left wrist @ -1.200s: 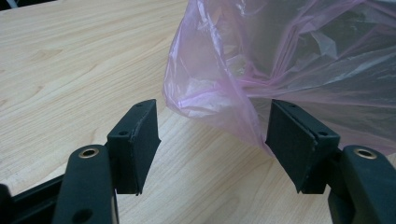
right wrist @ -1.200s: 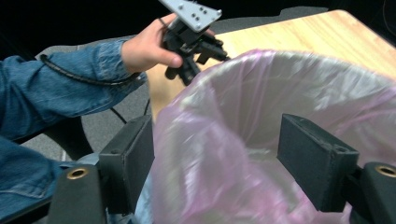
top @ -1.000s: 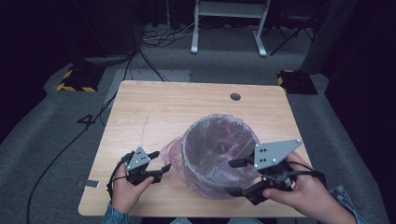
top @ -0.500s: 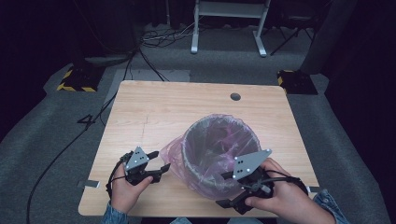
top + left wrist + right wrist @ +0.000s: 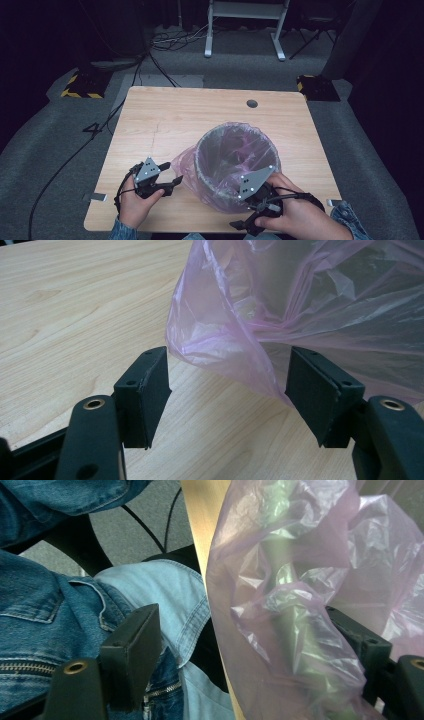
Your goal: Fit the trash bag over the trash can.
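Observation:
A grey bin [image 5: 235, 165] lined with a pink plastic bag [image 5: 186, 167] stands on the table's front half. My left gripper [image 5: 170, 174] rests at the bin's left, open, jaws toward the bag's loose fold [image 5: 235, 340]; the fold hangs just past the pads and nothing is pinched. My right gripper [image 5: 245, 212] sits low against the bin's near side. Its jaws have just been opening and stand open. Crumpled bag plastic [image 5: 295, 610] lies between them and covers part of the right jaw, while the left finger [image 5: 132, 655] stands apart from it.
The wooden table [image 5: 175, 115] has a round cable hole [image 5: 252, 103] at the back right. Its front edge [image 5: 205, 525] runs close by the right gripper, with the person's denim-clad lap [image 5: 60, 595] below. Cables and a desk frame lie on the floor beyond.
The right gripper has come down and to the left, from beside the bin's right rim to its near side. The left gripper has kept still.

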`<state>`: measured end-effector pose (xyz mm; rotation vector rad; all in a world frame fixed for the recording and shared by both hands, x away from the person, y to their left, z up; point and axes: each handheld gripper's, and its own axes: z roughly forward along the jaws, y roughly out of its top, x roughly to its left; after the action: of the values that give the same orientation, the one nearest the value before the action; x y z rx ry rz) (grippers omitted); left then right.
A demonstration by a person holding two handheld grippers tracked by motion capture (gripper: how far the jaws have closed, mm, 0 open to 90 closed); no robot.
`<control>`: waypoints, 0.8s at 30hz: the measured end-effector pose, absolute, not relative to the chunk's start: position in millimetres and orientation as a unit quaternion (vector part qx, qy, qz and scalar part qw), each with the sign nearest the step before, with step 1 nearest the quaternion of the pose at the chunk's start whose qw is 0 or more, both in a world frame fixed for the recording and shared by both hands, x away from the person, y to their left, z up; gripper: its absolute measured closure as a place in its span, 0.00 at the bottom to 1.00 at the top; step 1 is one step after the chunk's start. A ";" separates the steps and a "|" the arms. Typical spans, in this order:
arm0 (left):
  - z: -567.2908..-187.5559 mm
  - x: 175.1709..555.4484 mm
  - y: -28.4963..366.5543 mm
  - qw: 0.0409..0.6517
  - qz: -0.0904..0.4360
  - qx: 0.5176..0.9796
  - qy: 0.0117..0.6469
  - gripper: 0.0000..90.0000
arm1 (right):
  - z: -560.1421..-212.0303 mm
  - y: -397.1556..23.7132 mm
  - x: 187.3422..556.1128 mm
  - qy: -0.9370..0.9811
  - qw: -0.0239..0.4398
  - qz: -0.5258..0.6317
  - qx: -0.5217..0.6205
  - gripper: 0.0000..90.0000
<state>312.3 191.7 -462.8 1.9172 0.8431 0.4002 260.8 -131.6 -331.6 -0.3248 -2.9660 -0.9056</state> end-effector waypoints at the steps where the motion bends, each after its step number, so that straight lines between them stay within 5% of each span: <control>1: -462.7 312.2 191.6 0.484 0.164 0.787 0.346 0.38 | -331.7 -131.3 260.2 -0.951 0.009 -0.290 -0.104 0.27; 15: -462.8 312.2 191.9 0.485 0.163 0.786 0.348 0.38 | -280.9 -158.1 249.1 -0.914 -0.048 -0.391 -0.103 0.28; 24: -463.1 312.1 190.8 0.484 0.163 0.787 0.347 0.38 | -291.9 -139.9 243.3 -0.923 -0.018 -0.377 -0.079 0.28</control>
<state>312.1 190.8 -463.1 1.9163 0.8452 0.3958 243.3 -139.9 -291.9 -0.2508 -2.9316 -1.1974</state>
